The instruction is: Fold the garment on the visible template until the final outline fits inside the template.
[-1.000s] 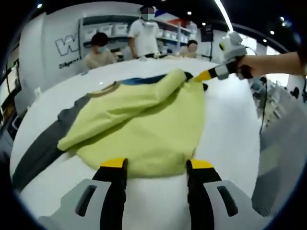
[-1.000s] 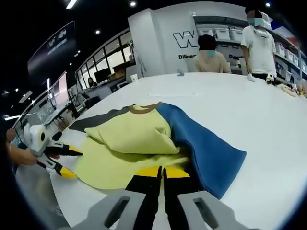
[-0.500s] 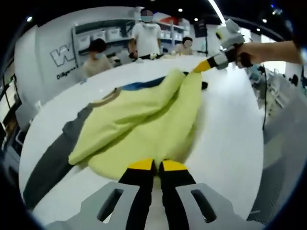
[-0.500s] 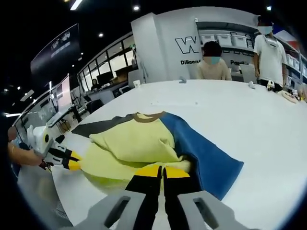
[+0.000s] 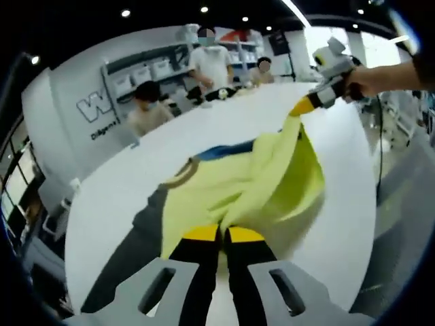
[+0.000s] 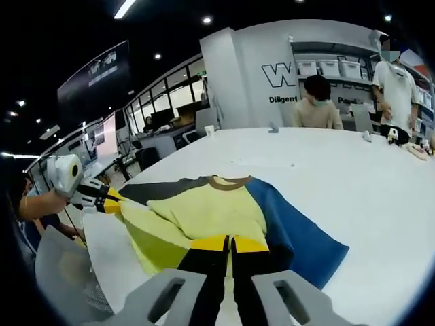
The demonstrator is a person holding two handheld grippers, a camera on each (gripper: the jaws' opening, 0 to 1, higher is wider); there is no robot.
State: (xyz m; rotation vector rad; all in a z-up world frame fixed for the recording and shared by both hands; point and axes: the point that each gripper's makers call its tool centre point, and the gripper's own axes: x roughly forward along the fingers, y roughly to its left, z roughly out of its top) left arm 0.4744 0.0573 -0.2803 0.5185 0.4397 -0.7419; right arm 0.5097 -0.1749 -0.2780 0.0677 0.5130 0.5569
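Observation:
A sweatshirt with a yellow body (image 5: 272,176), brown collar (image 6: 228,181), blue sleeve (image 6: 299,231) and grey sleeve (image 6: 160,190) lies on the white table (image 6: 367,176). Its near yellow hem is held up off the table between both grippers. My left gripper (image 5: 222,234) is shut on one hem corner, and it also appears at the left of the right gripper view (image 6: 112,200). My right gripper (image 6: 230,243) is shut on the other corner, and it appears high on the right of the left gripper view (image 5: 301,106). I cannot make out a template outline under the cloth.
Three people (image 5: 207,64) stand or sit along the table's far side, before shelves of bins (image 6: 326,68) and a wall with a large W (image 6: 280,71). Small items (image 6: 408,132) lie at the far right. The table edge (image 6: 102,258) runs close beside the left gripper.
The left gripper's jaws closed on the yellow hem. Both grippers then rose, lifting the hem off the table and stretching it between them.

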